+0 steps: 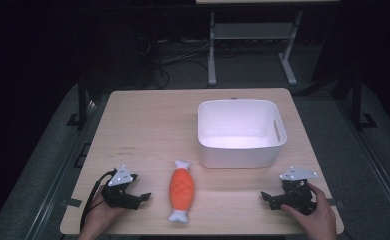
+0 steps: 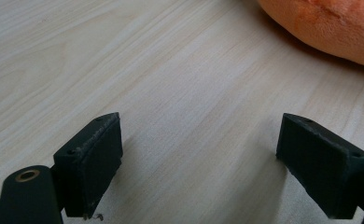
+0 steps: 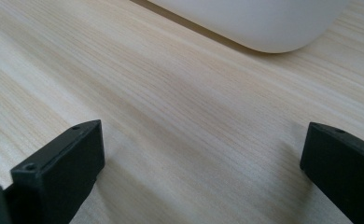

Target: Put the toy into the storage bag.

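A pale wooden table (image 1: 148,120) on grey floor (image 1: 43,165); white-legged table frame (image 1: 253,35) behind; room dark.

**Surroundings: Non-Task Items**

The bench (image 1: 148,125) has a light wood-grain top with rounded corners. A white metal frame (image 1: 253,45) with 2 legs stands on the grey floor (image 1: 48,150) beyond the far edge of the bench. Dark cables (image 1: 173,55) lie on the floor to the left of that frame. The area beyond is dark and cannot be made out.
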Demonstrator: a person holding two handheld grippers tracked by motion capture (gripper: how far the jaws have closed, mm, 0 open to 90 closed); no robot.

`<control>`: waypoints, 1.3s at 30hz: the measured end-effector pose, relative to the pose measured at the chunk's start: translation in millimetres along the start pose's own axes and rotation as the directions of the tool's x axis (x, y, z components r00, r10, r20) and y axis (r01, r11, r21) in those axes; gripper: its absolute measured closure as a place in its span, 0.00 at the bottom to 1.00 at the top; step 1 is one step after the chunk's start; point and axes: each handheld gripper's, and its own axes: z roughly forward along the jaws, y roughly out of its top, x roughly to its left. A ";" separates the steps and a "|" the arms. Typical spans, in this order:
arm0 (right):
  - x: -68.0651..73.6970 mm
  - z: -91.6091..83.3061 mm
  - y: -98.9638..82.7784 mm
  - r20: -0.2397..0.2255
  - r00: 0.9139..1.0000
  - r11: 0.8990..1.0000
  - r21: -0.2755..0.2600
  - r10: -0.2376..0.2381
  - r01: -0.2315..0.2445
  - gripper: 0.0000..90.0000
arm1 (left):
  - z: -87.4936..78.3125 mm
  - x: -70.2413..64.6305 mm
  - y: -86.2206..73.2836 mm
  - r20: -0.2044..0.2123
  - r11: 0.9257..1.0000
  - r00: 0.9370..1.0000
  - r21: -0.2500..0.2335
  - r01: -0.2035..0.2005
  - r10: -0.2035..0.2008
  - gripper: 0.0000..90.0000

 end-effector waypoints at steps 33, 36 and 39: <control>0.1 0.1 0.2 -0.001 1.000 1.000 0.001 0.003 -0.003 0.00 | 22.7 -2.0 55.6 0.072 1.000 0.997 -0.020 0.000 0.001 1.00; 0.0 0.1 0.2 -0.001 1.000 1.000 0.001 0.003 -0.003 0.00 | 25.3 1.3 61.7 0.072 1.000 0.997 -0.027 -0.003 0.005 1.00; 0.0 0.1 0.2 -0.001 1.000 1.000 0.001 0.004 -0.004 0.00 | 28.8 3.6 66.5 0.073 0.999 0.997 -0.035 -0.001 0.004 1.00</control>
